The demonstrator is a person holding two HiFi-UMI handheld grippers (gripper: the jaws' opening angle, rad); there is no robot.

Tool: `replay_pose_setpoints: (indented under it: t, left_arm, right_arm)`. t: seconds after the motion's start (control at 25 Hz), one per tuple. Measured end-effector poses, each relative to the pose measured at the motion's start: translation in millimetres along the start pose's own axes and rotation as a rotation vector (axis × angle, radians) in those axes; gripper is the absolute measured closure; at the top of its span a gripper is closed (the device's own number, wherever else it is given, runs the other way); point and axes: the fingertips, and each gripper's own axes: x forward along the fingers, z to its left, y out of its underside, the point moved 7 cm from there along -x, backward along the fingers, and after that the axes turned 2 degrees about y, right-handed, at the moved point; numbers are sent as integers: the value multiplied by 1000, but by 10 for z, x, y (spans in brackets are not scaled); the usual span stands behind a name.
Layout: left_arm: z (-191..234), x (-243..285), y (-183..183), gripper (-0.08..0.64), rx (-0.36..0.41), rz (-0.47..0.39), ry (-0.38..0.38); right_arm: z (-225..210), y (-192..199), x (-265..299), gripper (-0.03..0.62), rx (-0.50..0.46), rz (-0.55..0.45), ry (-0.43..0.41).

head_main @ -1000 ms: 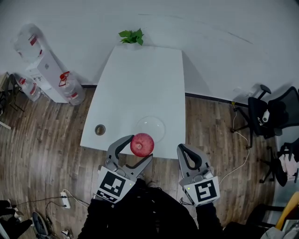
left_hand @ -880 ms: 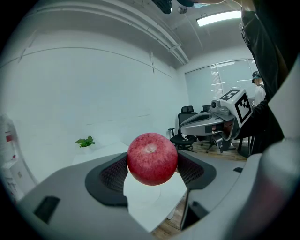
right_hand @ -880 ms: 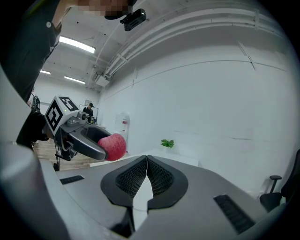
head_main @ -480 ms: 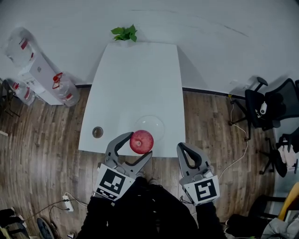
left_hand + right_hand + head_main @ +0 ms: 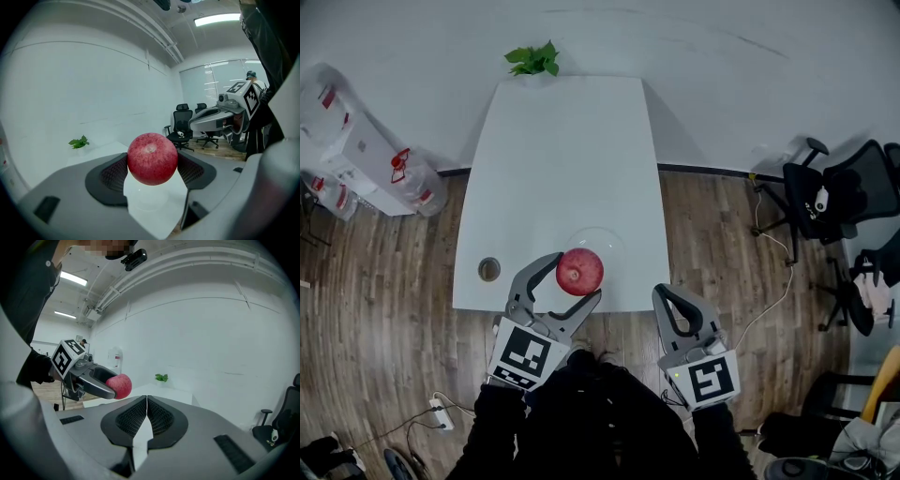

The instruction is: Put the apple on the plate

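**Apple nearly over plate: drop-off risk at the near edge**

Since 1 s ago the left gripper has carried the apple forward from the table's near edge. It now overlaps the near-left rim of the clear glass plate. The right gripper hasn't shifted relative to the table edge and hangs off the near side.

State now:
- Left jaws pinch the red apple on its two sides, stem end facing the camera. The left gripper view shows the plate below and just beyond the apple, not touching it.
- Right jaws are pressed together with nothing between them.
- The plate sits on the white table, close to its near edge.

Risks, my read:
- The apple is over the rim, not the centre. Letting go here could strike the rim, tip or skid the plate, and send the apple rolling off the near edge to the floor.
- The apple is round and held on only two pads, so a jolt could twist it out.
- The plate is transparent and its rim is hard to see, so centring is easy to misjudge.
- A drop from height onto glass means a bounce or a chip, so lower it before opening.

Writing: none readable. Each gripper cube has only black-and-white square markers. The water bottles by the wall carry red labels, too small to read.
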Motion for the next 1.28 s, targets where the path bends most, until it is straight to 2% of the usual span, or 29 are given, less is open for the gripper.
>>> replay_pose_setpoints:
  t: [0.68, 1.0, 1.28]
  left_arm:
    - [221, 572, 384, 216, -26, 45, 93]
    - [275, 825, 696, 216, -41, 96, 116]
    - [207, 1029, 1064, 216, -64, 173, 134]
  right_arm:
    - [-24, 110, 28, 551, 43, 64, 91]
    - [-23, 167, -3, 551, 53, 96, 124]
    - [-19, 236, -41, 551, 58, 126, 146]
